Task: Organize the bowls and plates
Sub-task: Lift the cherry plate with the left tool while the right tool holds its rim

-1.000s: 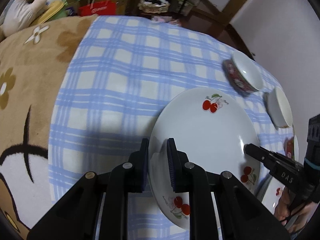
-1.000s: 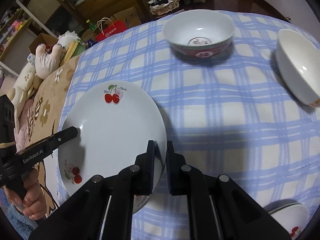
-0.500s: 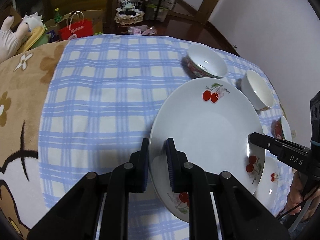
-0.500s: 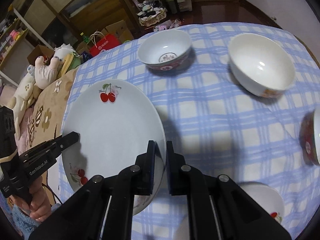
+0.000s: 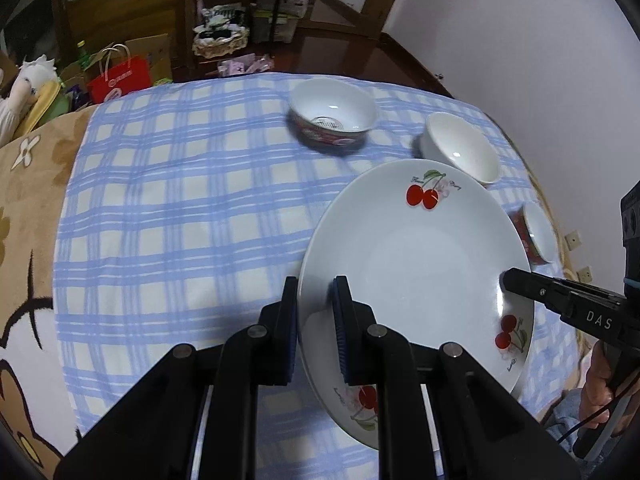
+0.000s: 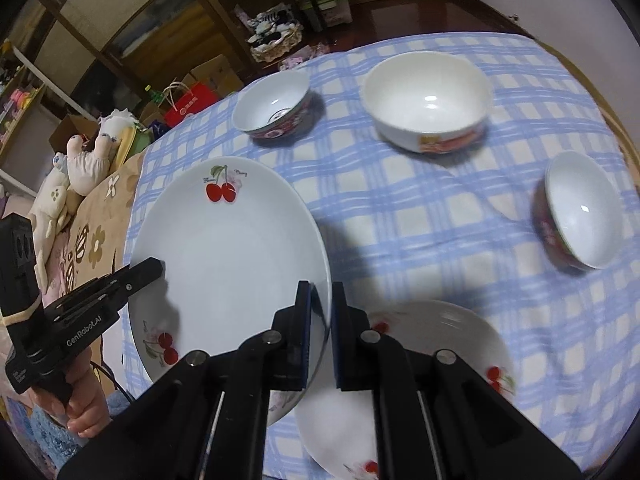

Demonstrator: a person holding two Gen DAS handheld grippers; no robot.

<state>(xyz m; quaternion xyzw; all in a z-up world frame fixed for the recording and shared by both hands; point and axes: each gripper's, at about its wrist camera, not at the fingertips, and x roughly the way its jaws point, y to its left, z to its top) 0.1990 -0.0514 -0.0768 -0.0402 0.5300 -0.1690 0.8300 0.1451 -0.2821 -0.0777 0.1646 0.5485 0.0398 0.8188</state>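
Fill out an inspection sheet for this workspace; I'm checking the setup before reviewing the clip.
Surface: blue checked cloth over a tan flowered blanket.
Job's things: large cherry plate held tilted above the cloth; second cherry plate lying below it; large white bowl; two red-patterned bowls.
Clutter: nothing seen on the cloth.
Grippers: left gripper and right gripper each have jaws clamped on opposite rims of the large cherry plate.
Cables: thin dark cable below the person's hand.
Surroundings: red paper bag, soft toys, wooden shelving, white wall.
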